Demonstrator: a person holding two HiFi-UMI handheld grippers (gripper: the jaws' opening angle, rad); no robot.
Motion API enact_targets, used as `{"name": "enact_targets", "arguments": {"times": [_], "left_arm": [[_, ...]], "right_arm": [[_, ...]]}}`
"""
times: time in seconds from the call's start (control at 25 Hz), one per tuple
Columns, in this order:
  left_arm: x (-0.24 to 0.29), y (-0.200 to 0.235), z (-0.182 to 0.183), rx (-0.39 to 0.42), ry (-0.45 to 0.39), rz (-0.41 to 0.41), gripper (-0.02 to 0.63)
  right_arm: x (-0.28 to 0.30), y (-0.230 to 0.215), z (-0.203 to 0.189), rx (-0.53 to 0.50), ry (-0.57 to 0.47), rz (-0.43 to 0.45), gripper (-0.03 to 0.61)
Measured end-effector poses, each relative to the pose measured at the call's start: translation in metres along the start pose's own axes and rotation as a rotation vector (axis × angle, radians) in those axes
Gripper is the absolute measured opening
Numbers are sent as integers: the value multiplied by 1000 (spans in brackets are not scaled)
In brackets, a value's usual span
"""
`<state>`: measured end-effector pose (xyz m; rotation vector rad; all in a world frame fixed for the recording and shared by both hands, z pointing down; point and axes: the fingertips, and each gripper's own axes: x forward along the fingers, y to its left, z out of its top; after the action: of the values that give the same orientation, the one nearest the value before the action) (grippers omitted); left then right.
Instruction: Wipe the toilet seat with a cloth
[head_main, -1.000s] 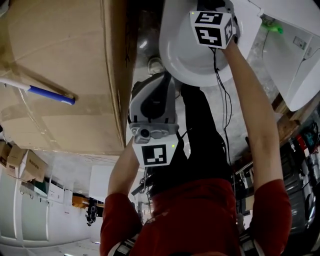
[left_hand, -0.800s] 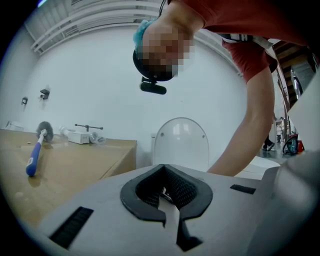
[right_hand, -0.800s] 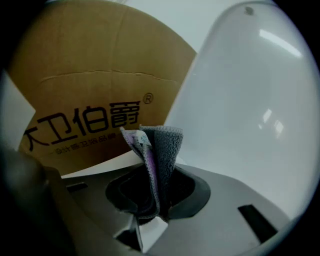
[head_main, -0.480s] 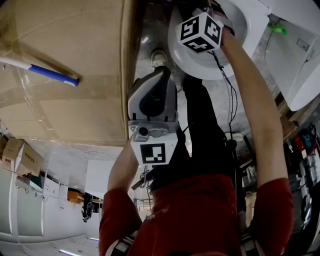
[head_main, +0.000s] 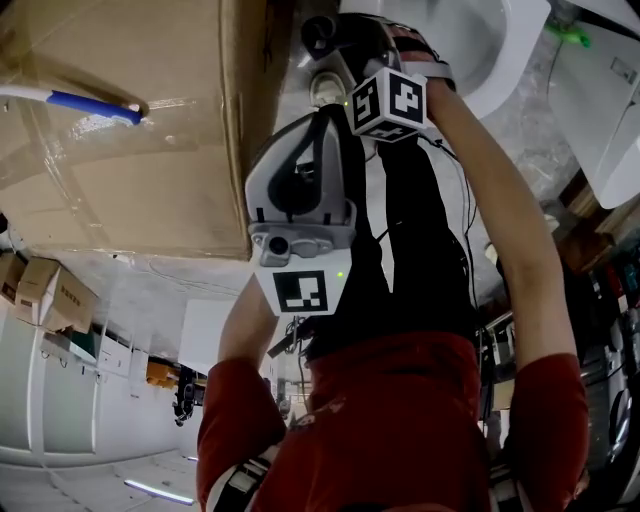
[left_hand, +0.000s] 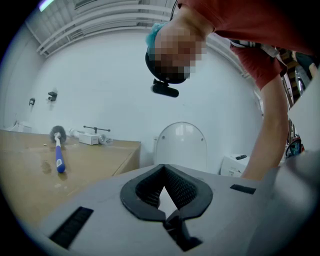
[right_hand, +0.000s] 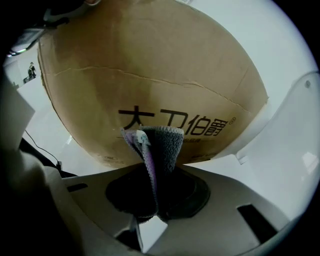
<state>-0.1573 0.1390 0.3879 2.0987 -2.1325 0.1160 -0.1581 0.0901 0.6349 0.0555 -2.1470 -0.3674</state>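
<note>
right arm stretched forward, right gripper (right_hand: 152, 202) tilted down beside the glossy white toilet (head_main: 495, 50), fingers clamped on a folded, nubby grey cloth (right_hand: 161, 145) edged purple. left arm bent, left gripper (left_hand: 166, 192) near level, fingers closed, empty. matte brown cardboard box (right_hand: 150, 75) alongside.

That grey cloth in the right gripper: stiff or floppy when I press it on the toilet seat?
Probably floppy: the cloth is folded and kept upright only by the pinch of the right gripper. Its fuzzy pile suggests it is light and should drag rather than slip. The free top edge may fold over under pressure.
</note>
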Motion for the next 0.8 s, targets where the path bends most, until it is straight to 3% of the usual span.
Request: {"name": "enact_targets", "arguments": {"times": [0.44,0.8], "left_arm": [[-18,-34,-3,24,8,22,12],[-15,-82,-23,15,75,-39,12]], "right_arm": [[-62,104,-47,5,23,61,80],[-106,105,-124,335,121,-4,80]]}}
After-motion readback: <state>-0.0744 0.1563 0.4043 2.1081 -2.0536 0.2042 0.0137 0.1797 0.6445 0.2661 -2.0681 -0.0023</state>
